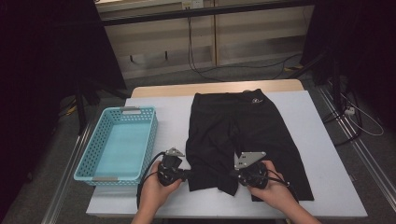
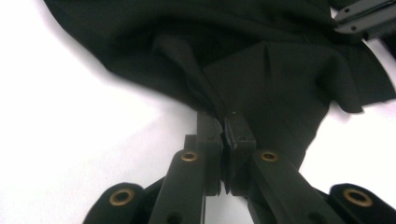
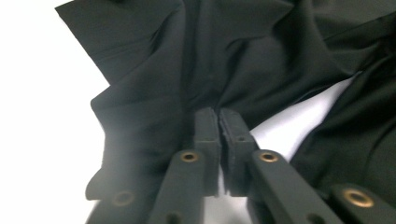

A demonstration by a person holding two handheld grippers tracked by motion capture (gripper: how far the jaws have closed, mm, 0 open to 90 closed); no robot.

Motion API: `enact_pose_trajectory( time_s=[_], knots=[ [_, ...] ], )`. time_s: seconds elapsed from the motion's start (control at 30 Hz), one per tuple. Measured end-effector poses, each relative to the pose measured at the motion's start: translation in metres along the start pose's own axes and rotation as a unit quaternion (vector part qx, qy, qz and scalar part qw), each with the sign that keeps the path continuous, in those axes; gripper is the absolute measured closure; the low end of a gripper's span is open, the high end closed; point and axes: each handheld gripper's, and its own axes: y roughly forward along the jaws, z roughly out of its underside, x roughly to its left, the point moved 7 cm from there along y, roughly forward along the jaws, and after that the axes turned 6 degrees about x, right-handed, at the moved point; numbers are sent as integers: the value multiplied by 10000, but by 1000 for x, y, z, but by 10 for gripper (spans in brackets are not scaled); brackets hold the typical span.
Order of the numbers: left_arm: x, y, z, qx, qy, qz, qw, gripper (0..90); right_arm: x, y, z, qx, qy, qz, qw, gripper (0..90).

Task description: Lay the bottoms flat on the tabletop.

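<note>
A pale white-topped rectangular desk point(image 1: 317, 140) with a wooden far edge stands on grey carpet floor point(image 1: 261, 70). Beyond it, light wooden wall panels point(image 1: 252, 32), trailing black cables point(image 1: 205, 70), dark surroundings.

Count: one pair of black fabric shorts point(image 1: 243, 135); one light-blue perforated plastic basket point(image 1: 88, 161); one white-topped table point(image 1: 317, 140); two black handheld grippers, left point(image 1: 187, 175), right point(image 1: 235, 174).

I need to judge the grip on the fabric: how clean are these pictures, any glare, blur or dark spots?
High view: dim, the room around the table nearly black, black shorts short on detail. Left gripper view: tabletop blown out white, cloth edge soft, left hand-held gripper sharp. Right gripper view: same white glare, folds readable, right hand-held gripper sharp.
</note>
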Motion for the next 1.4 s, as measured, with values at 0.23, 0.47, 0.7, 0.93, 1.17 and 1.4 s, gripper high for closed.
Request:
enact_pose_trajectory(
  time_s=[0.23, 0.47, 0.7, 0.93, 1.17, 1.4],
  knots=[
    [4, -27, -3, -331, -47, 252, 9991, 871, -11, -7, 2, -192, 245, 16, 9995, 885],
    [10, -18, -2, -339, -68, 72, 9994, 854, -5, -8, -8, -357, 31, 330, 9988, 722],
    [15, -12, -4, -362, -133, -58, 9992, 818, 30, -1, -22, -471, -315, -278, 9980, 699],
    [18, -10, -4, -439, -148, -141, 9988, 802, 43, 7, -16, -229, -573, -587, 9964, 658],
    [14, -9, -3, -519, -76, -152, 9985, 529, 25, 5, -11, -210, -336, -335, 9987, 848],
    [10, -11, 2, -343, -99, -121, 9993, 510, 17, -3, -4, -318, -202, -387, 9985, 735]
  ],
)
